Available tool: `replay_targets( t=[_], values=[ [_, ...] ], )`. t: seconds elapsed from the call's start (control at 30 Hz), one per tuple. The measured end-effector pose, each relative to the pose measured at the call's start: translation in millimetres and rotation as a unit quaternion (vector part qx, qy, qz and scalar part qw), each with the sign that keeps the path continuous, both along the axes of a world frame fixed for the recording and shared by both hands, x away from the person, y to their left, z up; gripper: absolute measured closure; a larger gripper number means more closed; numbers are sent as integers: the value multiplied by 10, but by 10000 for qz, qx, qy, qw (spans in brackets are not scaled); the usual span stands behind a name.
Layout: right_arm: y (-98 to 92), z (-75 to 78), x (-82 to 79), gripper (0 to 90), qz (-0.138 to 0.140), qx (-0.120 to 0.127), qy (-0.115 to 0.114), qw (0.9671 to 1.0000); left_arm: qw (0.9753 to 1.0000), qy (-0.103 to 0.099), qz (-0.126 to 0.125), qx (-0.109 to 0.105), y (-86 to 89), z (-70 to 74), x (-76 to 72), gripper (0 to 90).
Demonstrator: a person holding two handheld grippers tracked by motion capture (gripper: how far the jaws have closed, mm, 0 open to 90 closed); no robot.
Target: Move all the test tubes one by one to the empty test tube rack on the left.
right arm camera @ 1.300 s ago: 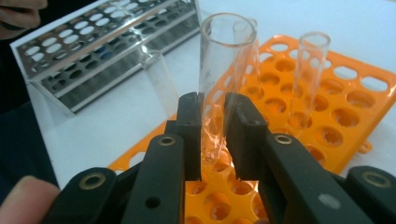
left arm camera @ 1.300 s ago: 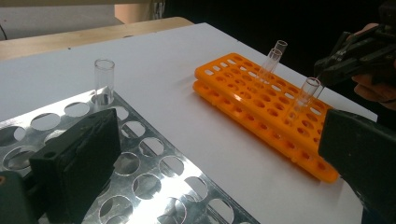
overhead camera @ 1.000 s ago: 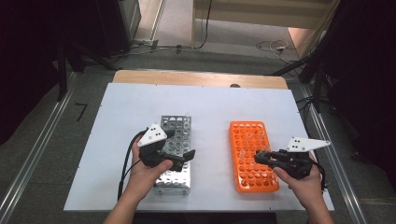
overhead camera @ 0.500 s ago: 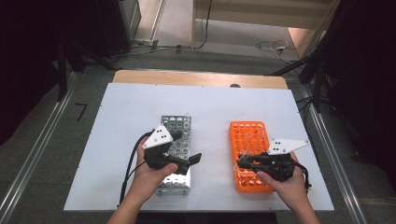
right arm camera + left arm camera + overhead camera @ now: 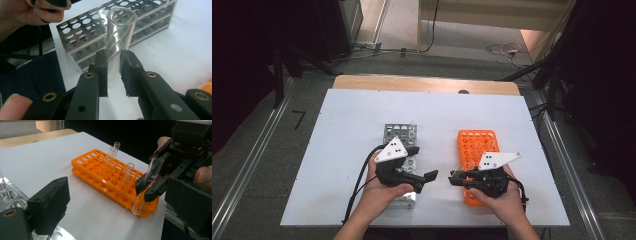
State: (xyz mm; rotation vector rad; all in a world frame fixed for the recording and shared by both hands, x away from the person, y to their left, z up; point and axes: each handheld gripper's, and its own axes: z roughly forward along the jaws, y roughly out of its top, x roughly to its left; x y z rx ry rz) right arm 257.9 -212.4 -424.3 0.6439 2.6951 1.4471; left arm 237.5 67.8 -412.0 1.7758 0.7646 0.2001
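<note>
My right gripper (image 5: 453, 177) is shut on a clear glass test tube (image 5: 120, 37), held tilted just above the white table beyond the left edge of the orange rack (image 5: 477, 145). The left gripper view shows that tube (image 5: 147, 185) pinched between the right gripper's jaws, its rounded end low beside the rack. Three more tubes (image 5: 127, 172) stand upright in the orange rack (image 5: 100, 170). My left gripper (image 5: 431, 176) is open and holds nothing. It points right towards the tube, a short gap away, over the near end of the metal rack (image 5: 401, 135).
The metal rack (image 5: 100, 32) has rows of round holes and lies behind the held tube in the right gripper view. The white table (image 5: 362, 120) has open surface to the left and at the back. A wooden strip (image 5: 422, 82) runs along its far edge.
My right gripper has carried the tube leftward off the orange rack into the gap between the racks. My left gripper has shifted slightly right and nearer, so the two now face each other.
</note>
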Motion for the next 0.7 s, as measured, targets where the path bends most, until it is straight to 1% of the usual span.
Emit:
replay_targets(
  t=[0.07, 0.13, 0.2, 0.27, 0.47, 0.6, 0.7],
  values=[
    [36, -8, -9, 740, 28, -18, 12, 10000, 10000, 8, 3, 28, -35, 1, -11, 116],
    [68, -17, -13, 740, 57, -17, 7, 10000, 10000, 56, -33, -7, -67, 2, -21, 158],
    [99, -27, -17, 740, 86, -40, 6, 10000, 9999, 53, -91, -6, -96, 2, -35, 209],
    [129, -35, -23, 740, 109, -62, 24, 9999, 9998, 48, -192, 11, -125, -1, -48, 273],
    [219, -59, -44, 740, 200, -138, 26, 9997, 9986, -28, -507, 113, -218, -10, -96, 417],
    [271, -67, -60, 740, 261, -158, 14, 9995, 9977, -84, -658, 148, -265, -23, -119, 531],
    [302, -70, -73, 740, 297, -183, 16, 9994, 9972, -86, -720, 180, -294, -37, -127, 591]
  ],
)
